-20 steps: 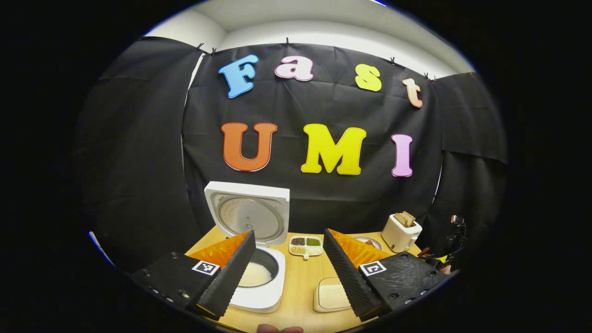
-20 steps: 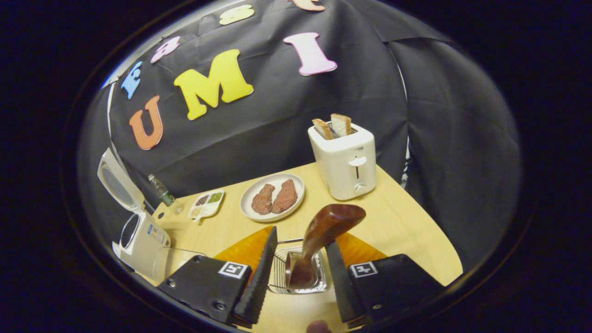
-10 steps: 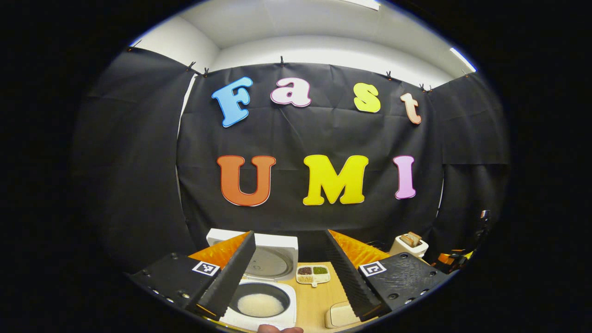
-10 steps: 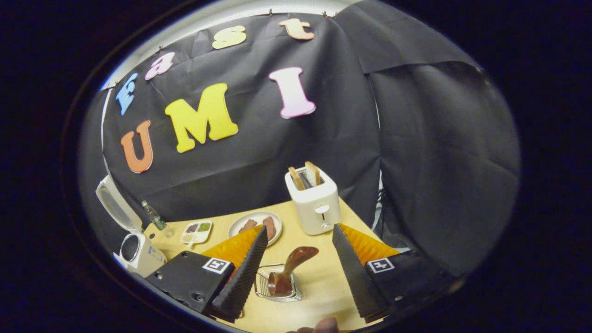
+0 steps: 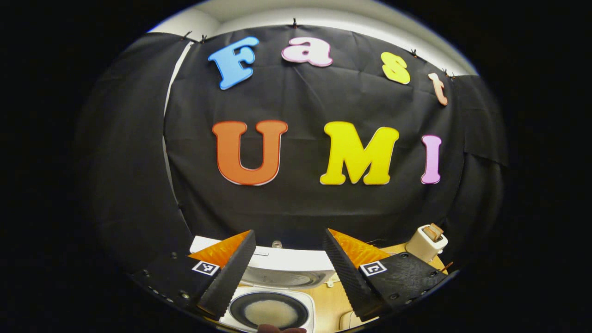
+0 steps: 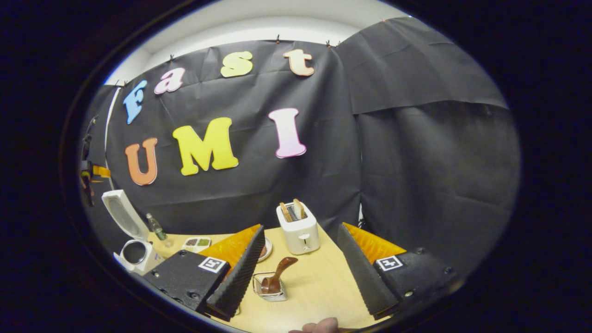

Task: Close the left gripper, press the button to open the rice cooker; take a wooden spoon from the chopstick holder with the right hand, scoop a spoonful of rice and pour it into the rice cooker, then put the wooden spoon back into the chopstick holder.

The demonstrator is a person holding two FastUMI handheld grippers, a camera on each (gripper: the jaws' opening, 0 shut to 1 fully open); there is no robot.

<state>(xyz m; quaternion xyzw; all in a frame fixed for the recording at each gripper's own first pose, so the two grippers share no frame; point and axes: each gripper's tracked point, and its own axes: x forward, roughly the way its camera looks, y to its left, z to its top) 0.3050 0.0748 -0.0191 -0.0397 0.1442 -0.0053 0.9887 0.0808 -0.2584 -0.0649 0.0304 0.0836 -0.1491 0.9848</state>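
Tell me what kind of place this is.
Likely a staged kitchen booth, not a real kitchen: a rice cooker, a toaster and a wooden spoon sit on a table against black cloth.

No legible txt, brand or nr on any item. Only signs are b/w square coded marker tags (image 5: 206,267), one on top of each finger block of the left gripper (image 5: 287,233). The pattern is too small to decode. Same kind of marker squares (image 6: 212,264) sit on the right gripper (image 6: 301,227), one per finger block, also not decodable. Toaster (image 6: 298,229) front: any marks too small to read. Rice cooker (image 6: 134,252) body: too small and blurred to tell any print.
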